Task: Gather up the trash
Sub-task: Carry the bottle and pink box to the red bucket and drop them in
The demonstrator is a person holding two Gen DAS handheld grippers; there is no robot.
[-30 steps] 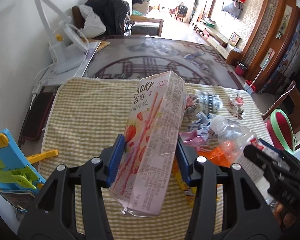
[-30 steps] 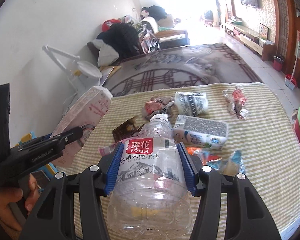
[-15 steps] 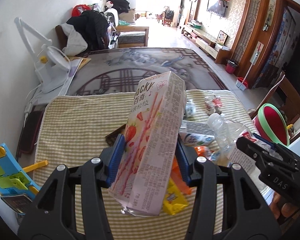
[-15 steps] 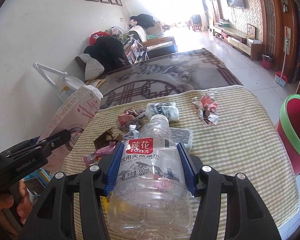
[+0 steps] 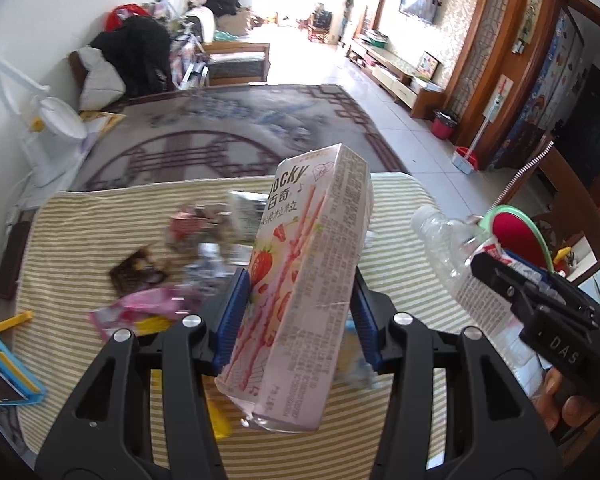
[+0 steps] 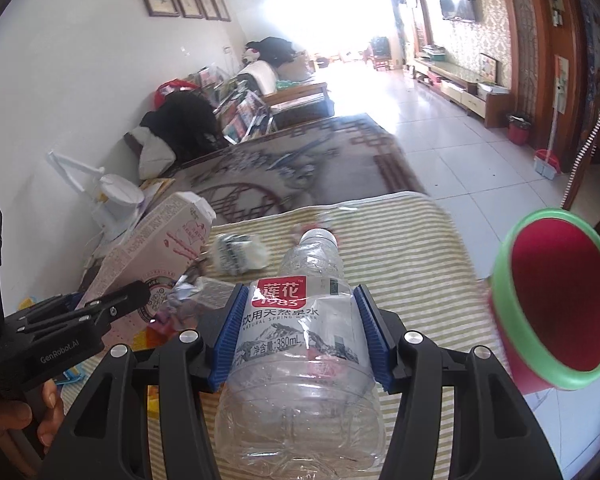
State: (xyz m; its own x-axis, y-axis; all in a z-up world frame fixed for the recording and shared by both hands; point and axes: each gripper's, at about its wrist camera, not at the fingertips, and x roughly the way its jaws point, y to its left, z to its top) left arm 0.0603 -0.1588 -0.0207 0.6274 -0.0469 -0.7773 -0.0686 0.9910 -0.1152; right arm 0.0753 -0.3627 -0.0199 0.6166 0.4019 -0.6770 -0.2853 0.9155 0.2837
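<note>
Clamping the pink snack box [image 5: 300, 280] upright, left gripper [image 5: 298, 316] squeezes its sides.

Glossy pink printed cardboard box [image 5: 300, 276], clear crinkled plastic bottle [image 6: 300, 344] w/ shiny paper-look label, woven striped cloth [image 5: 80, 232], matt black plastic grippers w/ ribbed blue pads [image 6: 230, 328], smooth red bin [image 6: 556, 300].

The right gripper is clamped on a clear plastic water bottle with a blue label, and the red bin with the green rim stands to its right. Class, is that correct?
Not quite: the right wrist view shows the water bottle in the right gripper has a red and white label, not blue. The bin does stand to its right.
</note>
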